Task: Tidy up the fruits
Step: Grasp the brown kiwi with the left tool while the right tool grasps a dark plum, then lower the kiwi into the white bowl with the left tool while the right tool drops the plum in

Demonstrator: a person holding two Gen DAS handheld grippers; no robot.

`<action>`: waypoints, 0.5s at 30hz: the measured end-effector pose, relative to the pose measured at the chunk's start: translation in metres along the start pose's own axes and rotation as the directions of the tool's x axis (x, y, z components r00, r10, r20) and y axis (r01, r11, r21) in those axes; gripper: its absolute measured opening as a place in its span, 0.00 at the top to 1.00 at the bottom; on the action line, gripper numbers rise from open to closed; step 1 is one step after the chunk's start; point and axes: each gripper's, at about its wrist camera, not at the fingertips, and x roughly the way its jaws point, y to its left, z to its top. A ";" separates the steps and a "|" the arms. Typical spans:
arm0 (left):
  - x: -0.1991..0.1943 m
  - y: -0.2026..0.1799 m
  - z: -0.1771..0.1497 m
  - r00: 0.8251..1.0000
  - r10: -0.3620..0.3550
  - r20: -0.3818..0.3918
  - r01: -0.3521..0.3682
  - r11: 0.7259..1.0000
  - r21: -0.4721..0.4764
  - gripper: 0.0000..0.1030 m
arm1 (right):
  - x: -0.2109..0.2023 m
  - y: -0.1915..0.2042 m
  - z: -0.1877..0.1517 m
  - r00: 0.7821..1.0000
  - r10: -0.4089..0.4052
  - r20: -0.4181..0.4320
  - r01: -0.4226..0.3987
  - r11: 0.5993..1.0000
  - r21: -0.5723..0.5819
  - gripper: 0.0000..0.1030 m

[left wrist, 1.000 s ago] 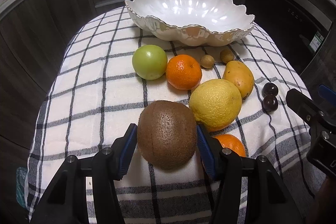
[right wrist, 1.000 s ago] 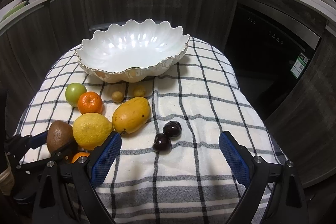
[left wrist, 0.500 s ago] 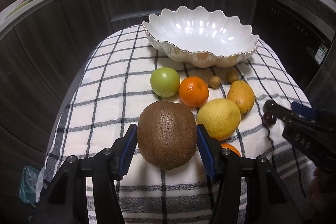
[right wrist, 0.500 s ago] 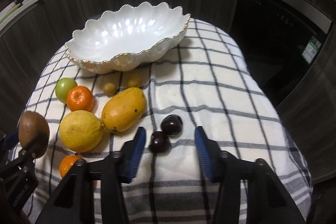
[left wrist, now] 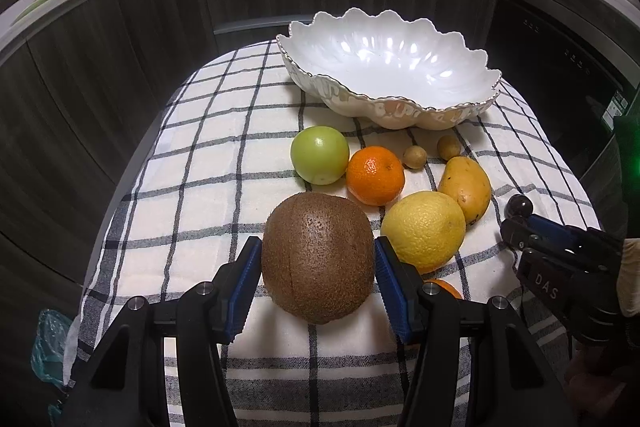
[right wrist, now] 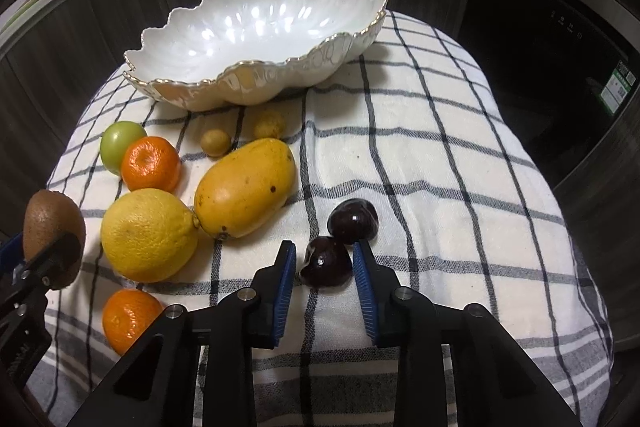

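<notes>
A: Gripping confirmed: left tool (left wrist: 318, 269) holds the kiwi (left wrist: 318, 257), lifted, well short of the bowl (right wrist: 256, 43). Right tool (right wrist: 324, 265) has just been closing; narrow now, pads against the near plum (right wrist: 325, 262).

B: We lift straight up, clear of the other plum (right wrist: 353, 221) on its bowl side, then over the rim.
</notes>
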 end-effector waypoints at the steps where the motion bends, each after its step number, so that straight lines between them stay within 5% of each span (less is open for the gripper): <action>1: 0.000 0.000 0.000 1.000 0.000 -0.001 0.000 1.000 0.000 0.47 | 0.001 0.000 0.000 1.000 0.003 -0.001 -0.003 1.000 -0.001 0.72; 15: -0.010 -0.001 0.002 1.000 -0.003 0.020 0.003 1.000 -0.001 0.47 | -0.023 0.003 0.003 0.998 0.037 0.054 -0.036 0.999 -0.023 0.73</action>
